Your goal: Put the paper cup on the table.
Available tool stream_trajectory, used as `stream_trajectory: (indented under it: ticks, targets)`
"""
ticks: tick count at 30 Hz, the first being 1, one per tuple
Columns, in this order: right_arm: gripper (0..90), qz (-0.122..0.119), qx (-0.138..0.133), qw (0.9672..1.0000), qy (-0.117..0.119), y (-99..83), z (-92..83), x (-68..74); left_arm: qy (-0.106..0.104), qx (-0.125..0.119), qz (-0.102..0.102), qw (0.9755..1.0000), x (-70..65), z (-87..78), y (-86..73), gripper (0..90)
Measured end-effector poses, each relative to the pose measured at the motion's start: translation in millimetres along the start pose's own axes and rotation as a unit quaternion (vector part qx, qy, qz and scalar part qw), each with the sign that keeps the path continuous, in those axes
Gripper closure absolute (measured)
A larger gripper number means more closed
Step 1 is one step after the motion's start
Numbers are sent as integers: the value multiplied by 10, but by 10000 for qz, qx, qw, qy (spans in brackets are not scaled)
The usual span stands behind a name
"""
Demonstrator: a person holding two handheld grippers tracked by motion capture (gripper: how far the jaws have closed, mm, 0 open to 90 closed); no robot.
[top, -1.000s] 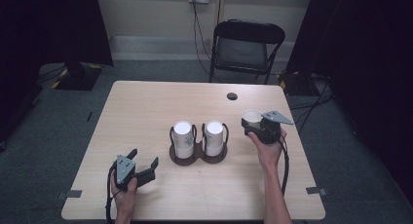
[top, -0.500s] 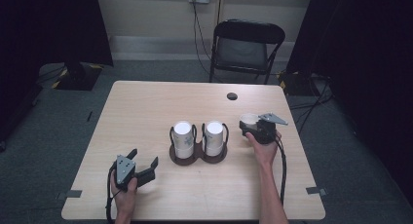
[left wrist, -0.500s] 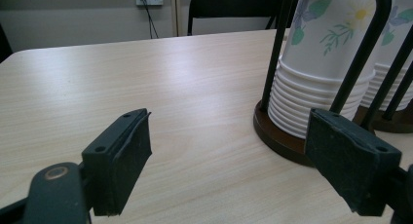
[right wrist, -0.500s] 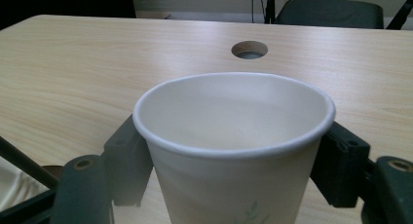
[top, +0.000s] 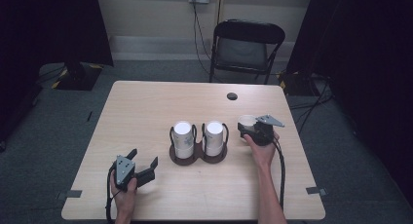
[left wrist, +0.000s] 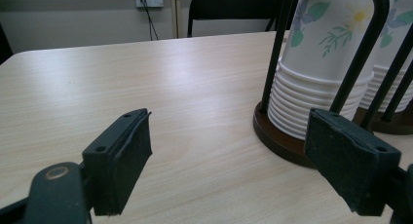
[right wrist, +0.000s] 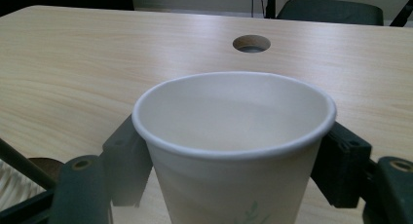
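**Right gripper at cup, jaws easing apart**

Table (top: 146, 112): wooden, cable hole (top: 232, 96) near far edge. Rack (top: 197, 153) at centre holds 2 stacks of paper cups. Cup (top: 247, 121) stands upright right of rack, between the jaws of right gripper (top: 246, 125); jaws have just been opening, whether the pads touch the cup I cannot tell. Left gripper (top: 144, 161) wide, holding nothing, near front-left edge.

Between the right tongs (right wrist: 229, 170), a matt white paper cup (right wrist: 234, 136) with a smooth rolled rim is seen. The worktop (right wrist: 97, 63) beyond them is finished in pale wood-grain laminate with a soft sheen. Just beyond the left tongs (left wrist: 248, 170), printed paper cups (left wrist: 316, 63) are stacked in a black metal-wire holder (left wrist: 363, 58) on a dark wooden base
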State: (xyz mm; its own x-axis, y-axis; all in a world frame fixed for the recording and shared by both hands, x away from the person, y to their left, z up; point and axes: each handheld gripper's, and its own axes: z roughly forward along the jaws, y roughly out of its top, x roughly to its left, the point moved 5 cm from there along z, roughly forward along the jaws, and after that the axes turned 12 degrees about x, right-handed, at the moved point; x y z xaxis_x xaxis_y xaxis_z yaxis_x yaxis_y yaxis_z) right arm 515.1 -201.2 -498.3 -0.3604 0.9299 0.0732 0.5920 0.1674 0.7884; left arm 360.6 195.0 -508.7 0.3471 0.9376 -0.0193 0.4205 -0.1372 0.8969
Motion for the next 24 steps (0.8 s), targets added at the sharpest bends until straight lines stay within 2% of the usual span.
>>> stream_trajectory:
  ticks: [10,16,19,24]
  targets:
    - [271,-78,7,10000,-48,-81,-48,53,35,2,7,10000,0,0,0,173]
    - [272,-111,109,9999,-59,-117,-92,50,72,-28,-42,10000,5,-1,1,164]
    - [272,-212,155,9996,-102,-132,-87,87,73,-31,-73,9999,14,-4,0,158]
    - [269,-193,189,9996,-65,-136,-75,109,71,-19,-73,9999,12,1,2,157]
